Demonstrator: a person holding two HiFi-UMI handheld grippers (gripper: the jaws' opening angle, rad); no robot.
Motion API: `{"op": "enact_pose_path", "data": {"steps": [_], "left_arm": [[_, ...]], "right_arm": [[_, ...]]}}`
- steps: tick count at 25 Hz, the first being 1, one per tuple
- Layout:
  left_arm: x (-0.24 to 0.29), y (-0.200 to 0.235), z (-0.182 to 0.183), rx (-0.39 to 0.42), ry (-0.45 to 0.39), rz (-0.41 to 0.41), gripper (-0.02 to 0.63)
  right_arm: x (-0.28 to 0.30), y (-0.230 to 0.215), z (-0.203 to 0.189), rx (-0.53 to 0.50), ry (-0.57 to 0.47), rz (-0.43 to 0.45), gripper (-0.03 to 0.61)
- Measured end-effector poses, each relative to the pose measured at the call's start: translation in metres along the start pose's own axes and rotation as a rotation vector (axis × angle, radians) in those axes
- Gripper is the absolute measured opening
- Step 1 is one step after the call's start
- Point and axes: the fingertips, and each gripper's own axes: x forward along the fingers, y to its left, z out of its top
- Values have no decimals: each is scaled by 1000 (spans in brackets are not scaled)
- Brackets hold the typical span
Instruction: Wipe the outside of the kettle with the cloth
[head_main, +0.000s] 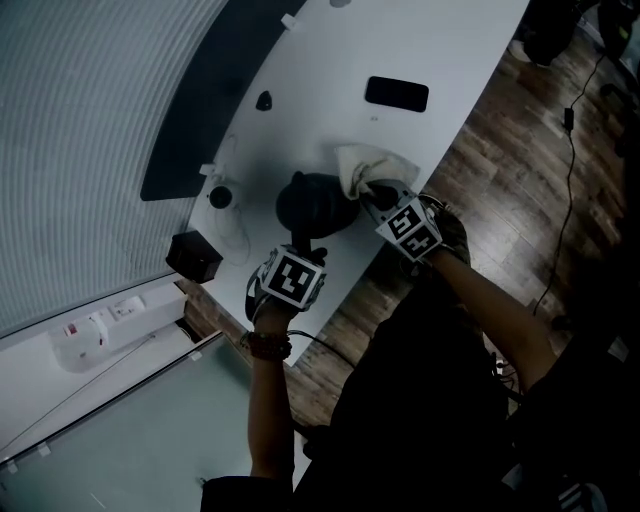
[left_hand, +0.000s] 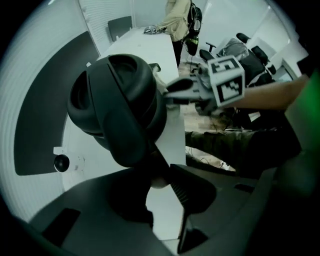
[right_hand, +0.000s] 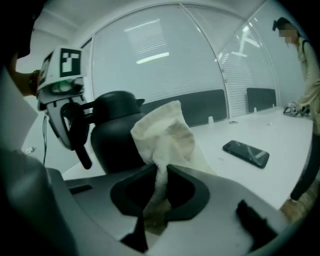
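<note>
Currently in hand: cloth at the kettle's side, wiping stroke due

**Item 1, kettle** (head_main: 318, 205). Black and upright on the white tabletop (head_main: 440, 60), at the centre of the head view, close to the tabletop's lower edge. Its handle points toward the bottom of the frame.

**Item 2, cloth** (head_main: 365, 168). Pale and crumpled, at the kettle's upper right in the head view. It appears to touch the wall, though firm contact cannot be confirmed.

**Item 3, left hand-held gripper** (head_main: 305, 247). Points straight down over the handle, with the forearm rising from the bottom of the frame. In the left gripper view the handle runs between the jaws, which are closed on it and spread only as far as its thickness.

**Item 4, right hand-held gripper** (head_main: 376, 200). Tilts gently downward toward the kettle's flank, with the forearm entering from the lower right. The jaws are pinched tight on a twisted tail of the cloth, and the rest fans out ahead of them.

**Step, as judged.** This looks like the wipe itself, at or near a stroke. How much of the surface is already done cannot be told.

**Next move, as judged.**
- Press the loose wad firmly against the wall and sweep it round the body.
- Use the left grip to brace the kettle against the push.
- The far side will likely need the kettle turned by its handle.
</note>
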Motion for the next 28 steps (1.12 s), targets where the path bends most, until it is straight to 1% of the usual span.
{"op": "enact_pose_path", "data": {"steps": [2, 4, 5, 7, 10, 11, 13, 16, 19, 23, 25, 27, 28], "left_arm": [[2, 2, -3, 63, 39, 50, 126], [2, 2, -3, 102, 63, 71, 126], [2, 1, -1, 99, 62, 62, 126], [-1, 2, 1, 59, 38, 20, 126], [-2, 0, 6, 3, -19, -70, 126], [-1, -1, 6, -3, -25, -81, 126], [-1, 1, 4, -2, -4, -73, 126], [-1, 0, 5, 9, 10, -79, 126], [0, 1, 4, 20, 21, -67, 126], [2, 1, 7, 65, 6, -75, 126], [2, 1, 5, 67, 8, -79, 126], [2, 0, 4, 64, 4, -88, 126], [2, 0, 4, 64, 1, -92, 126]], "right_arm": [[14, -24, 20, -11, -24, 10, 54], [25, -28, 35, -16, -38, 44, 55], [26, -24, 38, -20, -40, 58, 55], [23, -13, 34, -6, -42, 60, 54], [12, 4, 17, 63, -47, 48, 54], [7, 9, 14, 84, -55, 44, 54], [-5, 22, 8, 145, -79, 51, 55], [-18, 49, -1, 212, -102, 88, 55], [-21, 70, -6, 212, -109, 121, 55], [-19, 94, -8, 124, -95, 140, 55], [-16, 109, -7, 95, -81, 181, 55], [-16, 132, -4, 78, -75, 281, 55], [-19, 142, 1, 96, -82, 338, 55]]}}
